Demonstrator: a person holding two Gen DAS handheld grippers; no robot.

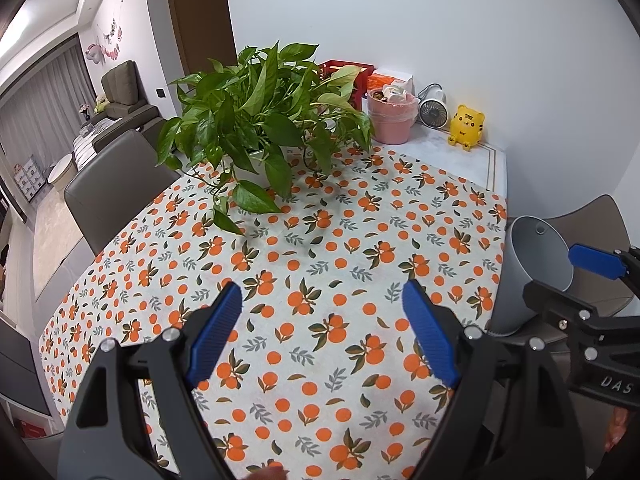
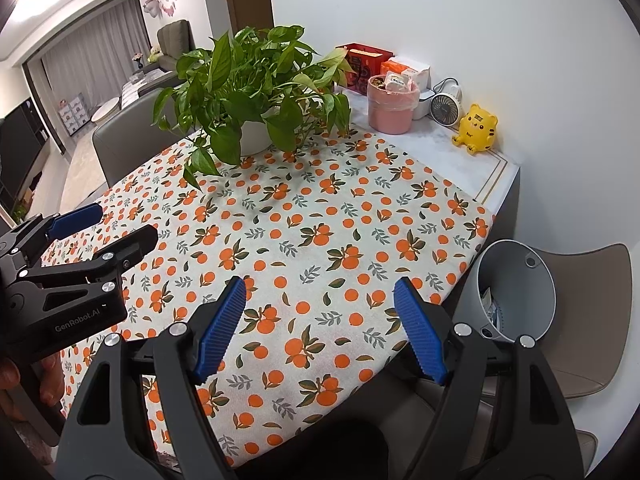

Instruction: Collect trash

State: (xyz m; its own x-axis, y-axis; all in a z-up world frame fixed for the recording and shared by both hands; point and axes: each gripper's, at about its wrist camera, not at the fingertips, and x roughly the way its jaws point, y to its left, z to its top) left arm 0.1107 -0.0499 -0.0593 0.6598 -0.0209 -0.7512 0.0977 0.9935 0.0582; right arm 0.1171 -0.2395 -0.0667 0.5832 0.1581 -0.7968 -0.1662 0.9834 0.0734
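A grey trash bin (image 2: pixel 516 292) stands on a chair at the table's right edge, with some wrappers (image 2: pixel 493 308) inside; it also shows in the left wrist view (image 1: pixel 532 256). My left gripper (image 1: pixel 322 300) is open and empty above the orange-print tablecloth (image 1: pixel 320 240). My right gripper (image 2: pixel 320 300) is open and empty above the table's near right part, left of the bin. The left gripper also shows at the left of the right wrist view (image 2: pixel 116 228). No loose trash shows on the cloth.
A potted green plant (image 2: pixel 248 92) stands at the table's far side. A lined pink tub (image 2: pixel 392 106) holding packets, a red box (image 2: pixel 362 64), a small white fan (image 2: pixel 444 108) and a yellow tiger toy (image 2: pixel 476 128) line the far wall. Grey chairs (image 1: pixel 116 184) stand left and right.
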